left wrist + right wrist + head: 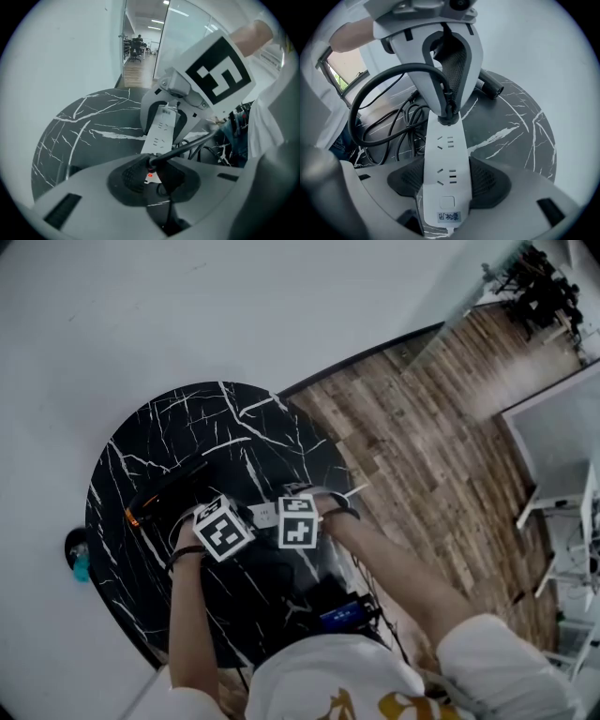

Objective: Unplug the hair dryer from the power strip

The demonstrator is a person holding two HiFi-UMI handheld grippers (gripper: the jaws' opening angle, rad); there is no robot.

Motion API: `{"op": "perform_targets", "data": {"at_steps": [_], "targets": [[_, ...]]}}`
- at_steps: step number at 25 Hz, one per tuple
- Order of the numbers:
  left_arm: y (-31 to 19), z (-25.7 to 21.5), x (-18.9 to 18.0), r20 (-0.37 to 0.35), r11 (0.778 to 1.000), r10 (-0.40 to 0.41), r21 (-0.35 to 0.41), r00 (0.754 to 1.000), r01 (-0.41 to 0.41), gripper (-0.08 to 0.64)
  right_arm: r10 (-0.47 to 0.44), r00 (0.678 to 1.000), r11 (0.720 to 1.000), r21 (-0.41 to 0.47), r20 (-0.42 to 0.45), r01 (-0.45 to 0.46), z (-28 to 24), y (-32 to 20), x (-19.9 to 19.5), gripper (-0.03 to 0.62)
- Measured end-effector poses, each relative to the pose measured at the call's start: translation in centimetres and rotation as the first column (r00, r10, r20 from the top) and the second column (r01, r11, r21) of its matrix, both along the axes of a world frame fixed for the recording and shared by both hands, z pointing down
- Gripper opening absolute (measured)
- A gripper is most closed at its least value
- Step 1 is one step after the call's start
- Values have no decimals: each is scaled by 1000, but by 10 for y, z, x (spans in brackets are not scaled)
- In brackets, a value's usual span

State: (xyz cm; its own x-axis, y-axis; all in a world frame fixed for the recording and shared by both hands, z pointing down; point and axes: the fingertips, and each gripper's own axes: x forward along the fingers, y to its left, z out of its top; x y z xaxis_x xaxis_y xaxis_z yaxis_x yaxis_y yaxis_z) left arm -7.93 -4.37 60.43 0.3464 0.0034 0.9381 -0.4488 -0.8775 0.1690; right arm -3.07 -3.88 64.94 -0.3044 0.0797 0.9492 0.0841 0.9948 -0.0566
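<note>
The black marble-patterned table (150, 446) fills the lower left of your head view, and both of your claws work near its middle. The black hair dryer (161, 495) lies on the table at about 10 o'clock from your left claw.

Your right claw (445, 183) is clenched on the white power strip (445, 173). Its pads press the strip's two long sides near the switch end. In the right gripper view the strip runs away from you toward 12 o'clock.

Your left claw (152, 176) points steeply down at the strip's far end and is clamped on the black plug (447, 115). Its jaws are drawn close, with the plug between the pads. The plug sits in the last socket, still touching the strip.

The black cord (370, 93) leaves the plug and loops round toward 9 o'clock, over a tangle of cable at the table's edge.
</note>
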Motion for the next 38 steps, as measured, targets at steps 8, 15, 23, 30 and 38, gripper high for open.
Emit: {"op": "perform_targets", "data": {"at_steps": [8, 15, 23, 30, 38], "targets": [[-10, -7, 0, -76, 997, -18, -74, 997, 13, 57, -4, 1000, 1000, 3, -24, 4, 0, 0, -1, 265], [2, -1, 0, 10, 997, -75, 28, 997, 75, 55, -2, 999, 1000, -1, -36, 2, -1, 0, -1, 266], [-12, -7, 0, -45, 999, -13, -37, 999, 11, 57, 14, 998, 1000, 1, -54, -14, -1, -1, -2, 265], [-4, -1, -7, 47, 1000, 10, 16, 999, -11, 54, 15, 997, 1000, 4, -69, -15, 1, 0, -1, 268], [-5, -6, 0, 9, 999, 42, 10, 999, -43, 52, 27, 998, 1000, 1, -48, -27, -1, -1, -3, 268]]}}
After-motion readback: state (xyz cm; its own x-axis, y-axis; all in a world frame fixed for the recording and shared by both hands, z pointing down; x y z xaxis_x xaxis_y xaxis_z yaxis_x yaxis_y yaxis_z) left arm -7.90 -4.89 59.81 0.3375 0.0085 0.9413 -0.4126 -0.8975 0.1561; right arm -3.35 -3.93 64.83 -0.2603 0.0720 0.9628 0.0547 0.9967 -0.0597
